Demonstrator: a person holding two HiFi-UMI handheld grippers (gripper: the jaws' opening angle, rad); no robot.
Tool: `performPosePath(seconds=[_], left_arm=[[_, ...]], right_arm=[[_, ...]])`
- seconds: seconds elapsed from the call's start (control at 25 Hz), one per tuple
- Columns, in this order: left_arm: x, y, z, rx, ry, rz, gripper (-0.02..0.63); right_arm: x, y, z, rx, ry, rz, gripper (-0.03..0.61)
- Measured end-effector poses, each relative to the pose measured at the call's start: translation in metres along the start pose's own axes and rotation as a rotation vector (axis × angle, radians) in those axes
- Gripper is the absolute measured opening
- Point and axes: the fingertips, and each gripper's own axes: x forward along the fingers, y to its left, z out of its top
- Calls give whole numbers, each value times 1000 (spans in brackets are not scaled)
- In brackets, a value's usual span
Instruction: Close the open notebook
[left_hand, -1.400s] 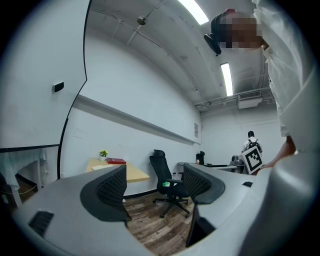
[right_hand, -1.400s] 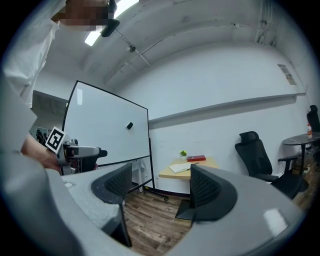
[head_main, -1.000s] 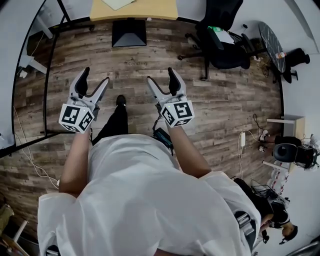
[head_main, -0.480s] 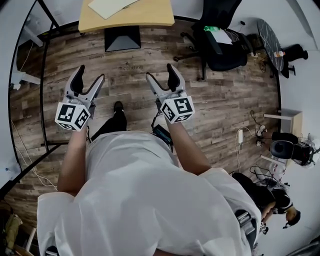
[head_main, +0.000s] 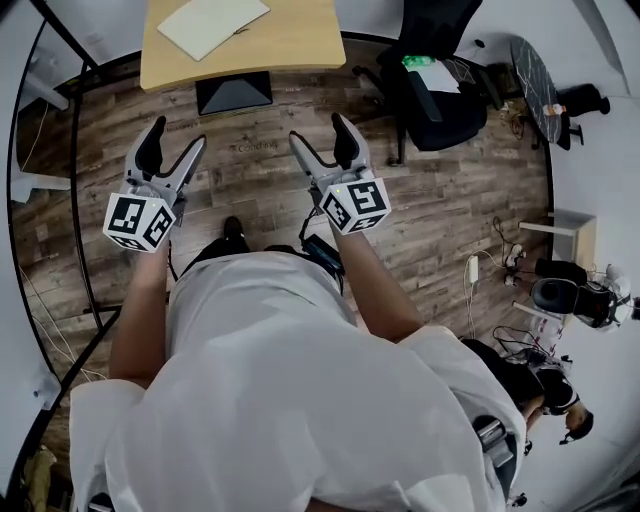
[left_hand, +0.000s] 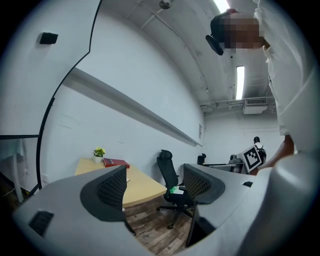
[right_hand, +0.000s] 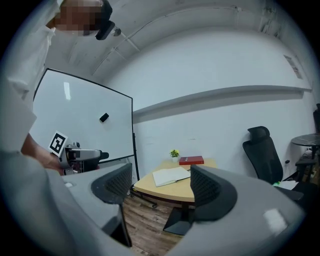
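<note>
Notebook lay open, pale pages up, on the wooden table, well ahead of me. Counted one notebook, one red book, one potted plant, one office chair. My left gripper and right gripper both had jaws wide apart, holding nothing. Compared with half a second back, more of the table and notebook showed in the head view, nearer my grippers.
</note>
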Motion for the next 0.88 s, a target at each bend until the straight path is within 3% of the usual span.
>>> performPosePath(seconds=[0.52, 0.88], left_arm=[[54, 58, 0, -24, 12, 9, 344], [111, 105, 5, -9, 51, 59, 344]], right_arm=[[70, -29, 3, 37, 6, 40, 370], [144, -77, -10, 106, 27, 72, 370]])
